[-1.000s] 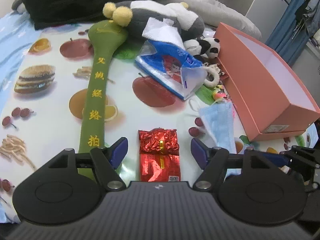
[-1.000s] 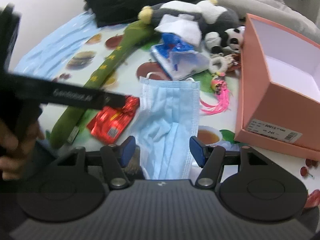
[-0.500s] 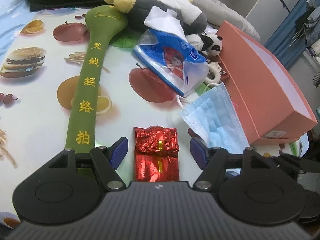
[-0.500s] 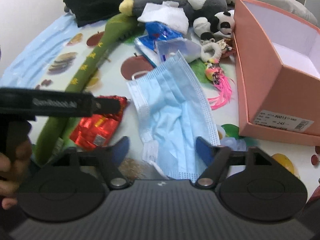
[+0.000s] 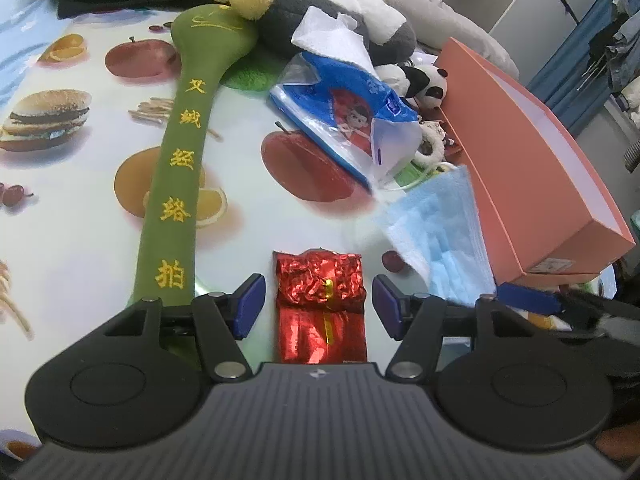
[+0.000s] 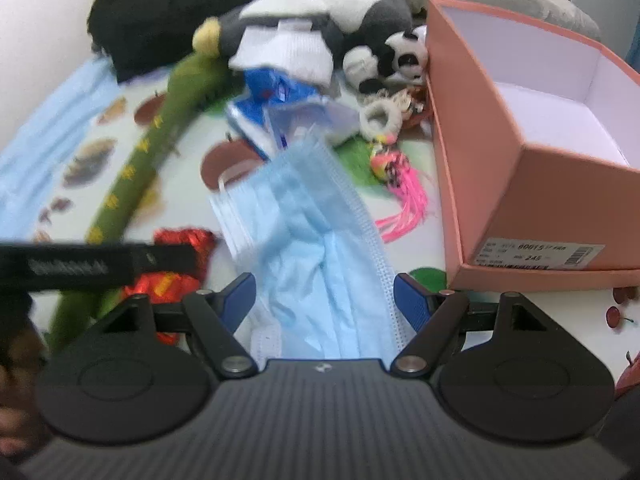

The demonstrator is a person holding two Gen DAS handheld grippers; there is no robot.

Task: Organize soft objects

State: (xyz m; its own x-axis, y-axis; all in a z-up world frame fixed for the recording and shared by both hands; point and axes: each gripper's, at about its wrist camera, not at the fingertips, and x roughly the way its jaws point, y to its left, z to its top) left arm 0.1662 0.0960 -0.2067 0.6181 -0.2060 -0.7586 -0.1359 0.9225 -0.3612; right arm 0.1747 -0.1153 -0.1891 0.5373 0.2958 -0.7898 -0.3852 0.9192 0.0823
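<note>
A blue face mask (image 6: 316, 248) hangs raised off the table, its lower end between the wide-apart fingers of my right gripper (image 6: 325, 300); what holds it is hidden. It also shows in the left wrist view (image 5: 436, 232), lifted beside the open pink box (image 5: 532, 160). My left gripper (image 5: 319, 304) is open with a red foil packet (image 5: 322, 304) lying between its fingers on the table. A long green plush stick (image 5: 180, 168) lies to the left. A blue tissue pack (image 5: 344, 116), a panda toy (image 5: 424, 80) and a grey plush (image 5: 320, 12) lie further back.
The pink box (image 6: 532, 176) stands open at the right, its white inside bare. A pink tassel toy (image 6: 404, 196) and a white ring (image 6: 380, 116) lie by its wall. Dark clothing (image 6: 192, 4) is piled at the back. The tablecloth (image 5: 60, 216) has fruit prints.
The blue mask has been lifted off the table and carried up and right, nearer the pink box. The left gripper has stayed over the red packet, edging forward.
</note>
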